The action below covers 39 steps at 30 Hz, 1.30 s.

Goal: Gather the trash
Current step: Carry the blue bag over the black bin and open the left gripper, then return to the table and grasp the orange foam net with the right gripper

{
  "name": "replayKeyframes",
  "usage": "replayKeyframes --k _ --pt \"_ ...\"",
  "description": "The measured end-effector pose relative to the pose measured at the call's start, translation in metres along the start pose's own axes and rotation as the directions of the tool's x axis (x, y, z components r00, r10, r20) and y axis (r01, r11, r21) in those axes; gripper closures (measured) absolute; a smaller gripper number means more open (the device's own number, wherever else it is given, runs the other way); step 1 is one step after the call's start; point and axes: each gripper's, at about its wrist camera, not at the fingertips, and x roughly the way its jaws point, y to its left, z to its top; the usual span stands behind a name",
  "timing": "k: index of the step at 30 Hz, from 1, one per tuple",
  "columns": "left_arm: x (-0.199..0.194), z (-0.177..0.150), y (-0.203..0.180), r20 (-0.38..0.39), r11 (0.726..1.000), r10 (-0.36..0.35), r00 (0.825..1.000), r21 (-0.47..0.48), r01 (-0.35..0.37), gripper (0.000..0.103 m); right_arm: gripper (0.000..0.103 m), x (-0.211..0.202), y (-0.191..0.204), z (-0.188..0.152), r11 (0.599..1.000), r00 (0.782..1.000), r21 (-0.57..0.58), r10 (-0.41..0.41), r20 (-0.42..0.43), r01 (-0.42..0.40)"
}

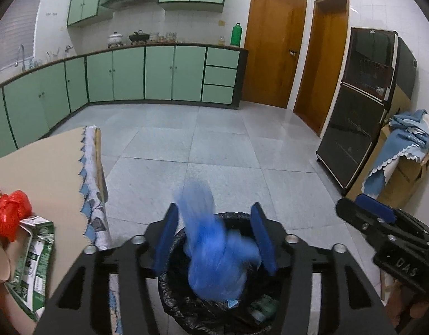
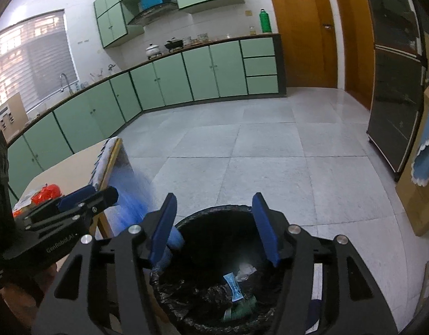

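The left gripper (image 1: 214, 237) is made of flat black metal bars with long holes cut in them, round silver screws on top, and two dark blue pads on its fingers (image 1: 165, 240). The right gripper (image 2: 214, 229), at the bottom of its own view, looks just the same: black bars, shiny silver screws and blue pads. Seen from the side at the left edge of the right view, the left gripper has pale letters "GenRobot.AI" on its black body, and at the right edge of the left view the other one has pale letters too.

Blurred blue bag (image 1: 214, 254) between parted left tongs (image 1: 214, 240), over bin (image 1: 186, 307).
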Motion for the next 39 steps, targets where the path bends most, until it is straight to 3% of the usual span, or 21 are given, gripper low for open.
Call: replayKeyframes --k 4,9,11,15,20,29,34,39 --pt "-0.002 0.001 0.003 0.004 1.0 -0.001 1.0 -0.011 0.001 0.038 0.04 -0.004 -0.002 0.003 1.0 1.0 0.012 -0.019 0.015 0.019" --pt "-0.025 0.005 0.017 0.043 1.0 0.022 0.999 -0.022 -0.021 0.027 0.022 -0.013 0.003 0.007 0.999 0.999 0.012 -0.032 0.041 0.032" --pt "-0.04 0.006 0.025 0.07 0.999 0.049 0.996 -0.018 -0.048 0.024 0.014 -0.018 0.011 0.01 0.999 0.998 0.005 -0.035 0.06 0.035" --pt "-0.074 0.004 0.052 0.12 0.993 0.121 0.985 -0.031 -0.118 0.017 0.008 -0.026 0.035 0.013 1.0 0.996 -0.016 -0.017 0.089 0.019" --pt "-0.121 -0.005 0.096 0.163 0.967 0.253 0.953 -0.083 -0.243 0.015 0.006 -0.027 0.079 0.012 0.997 0.994 -0.058 0.064 0.085 -0.06" --pt "-0.194 -0.04 0.178 0.16 0.876 0.475 0.865 -0.177 -0.448 0.015 0.006 -0.028 0.182 0.007 0.961 0.971 -0.168 0.232 0.066 -0.218" --pt "-0.22 -0.063 0.215 0.123 0.829 0.548 0.828 -0.214 -0.517 0.015 0.006 -0.028 0.242 -0.006 0.925 0.946 -0.22 0.322 0.03 -0.308" --pt "-0.236 -0.086 0.248 0.077 0.789 0.591 0.803 -0.26 -0.556 0.015 0.006 -0.027 0.291 -0.023 0.898 0.93 -0.255 0.369 -0.008 -0.358"
